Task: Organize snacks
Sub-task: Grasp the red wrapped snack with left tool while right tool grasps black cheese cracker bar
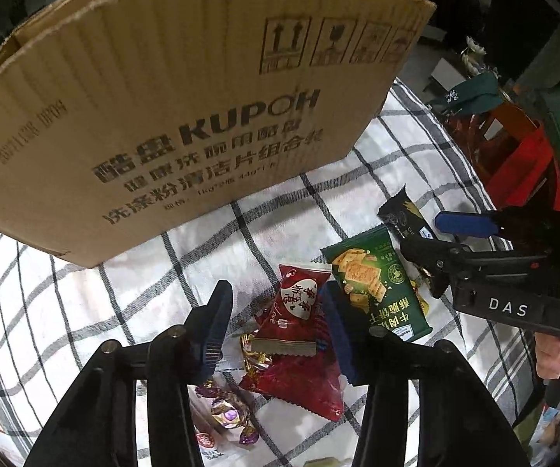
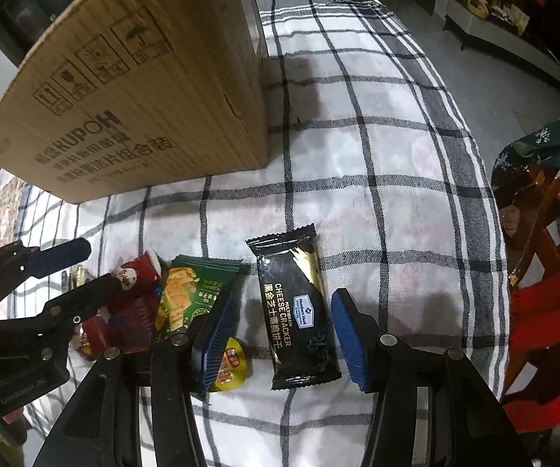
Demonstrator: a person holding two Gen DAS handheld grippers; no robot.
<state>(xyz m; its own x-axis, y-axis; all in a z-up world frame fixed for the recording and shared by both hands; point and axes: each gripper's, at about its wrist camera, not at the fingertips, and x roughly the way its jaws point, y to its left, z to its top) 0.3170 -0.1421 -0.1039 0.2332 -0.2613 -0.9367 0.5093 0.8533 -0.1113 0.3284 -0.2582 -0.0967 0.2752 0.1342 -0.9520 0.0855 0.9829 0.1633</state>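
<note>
Snacks: a small heap lies on the checked cloth (image 2: 377, 163), near the front of the carton (image 1: 155, 116).
Red pack (image 1: 299, 311): it lies on top of a second red pack, between the two pads of the left gripper (image 1: 276, 323).
Left gripper: jaws partly apart around the red pack; the right pad seems to touch its edge, the left pad stands clear of it, so no firm grip shows.
Green pack (image 2: 184, 295): cracker print, it lies just right of the red pack and partly over it.
Black pack (image 2: 295, 311): cheese cracker, it lies flat on the cloth, right of the green pack and apart from it.
Right gripper (image 2: 283, 334): released, one pad on each side of the black pack, neither pad touching it.
Yellow sweet (image 2: 233, 366): just beside the left pad of the right gripper.
Purple sweets (image 1: 225, 412): near edge of the heap, under the left gripper.
Carton: brown, with printed letters, stands on the far left of the cloth.
Chair (image 2: 544, 257): red, at the right of the table.
</note>
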